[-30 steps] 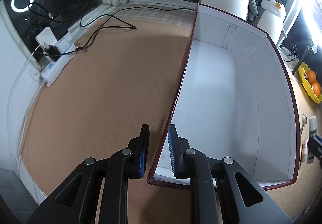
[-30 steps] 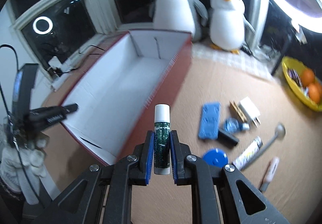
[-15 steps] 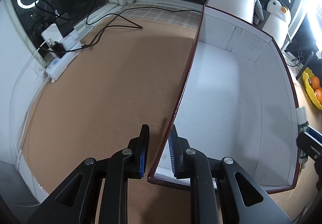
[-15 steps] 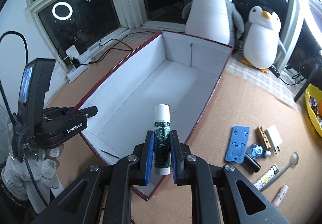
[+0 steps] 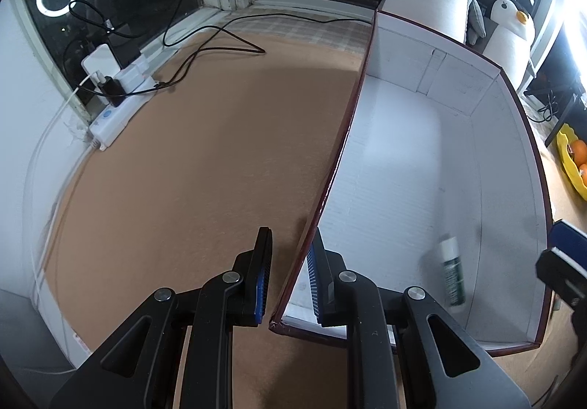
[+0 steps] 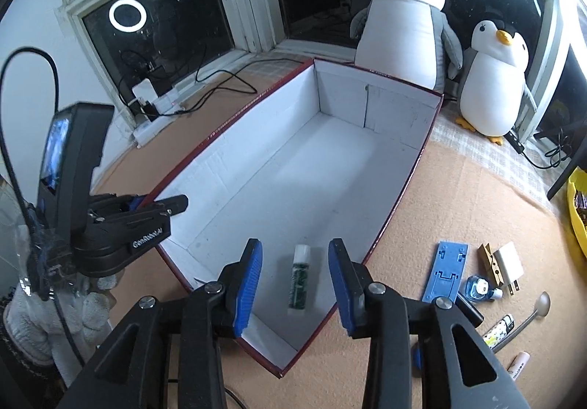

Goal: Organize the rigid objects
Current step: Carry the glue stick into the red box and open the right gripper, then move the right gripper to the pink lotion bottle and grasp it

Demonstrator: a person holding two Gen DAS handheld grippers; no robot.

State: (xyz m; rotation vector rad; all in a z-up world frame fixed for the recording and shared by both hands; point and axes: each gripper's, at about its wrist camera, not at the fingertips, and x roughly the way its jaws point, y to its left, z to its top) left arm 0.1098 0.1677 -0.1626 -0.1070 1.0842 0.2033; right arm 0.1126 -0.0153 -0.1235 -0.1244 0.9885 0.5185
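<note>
Between my left tongs runs the box's left wall; their jaws straddle it with a gap on the outer side, so I cannot tell if they pinch it. Ahead of my right tongs, spread wide with nothing between them, the green-labelled stick lies in the box. To their right sit a blue holder and a spoon.

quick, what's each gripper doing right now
Left gripper: shut on the box wall.
Right gripper: open, holding nothing; the tube is in the box.
</note>
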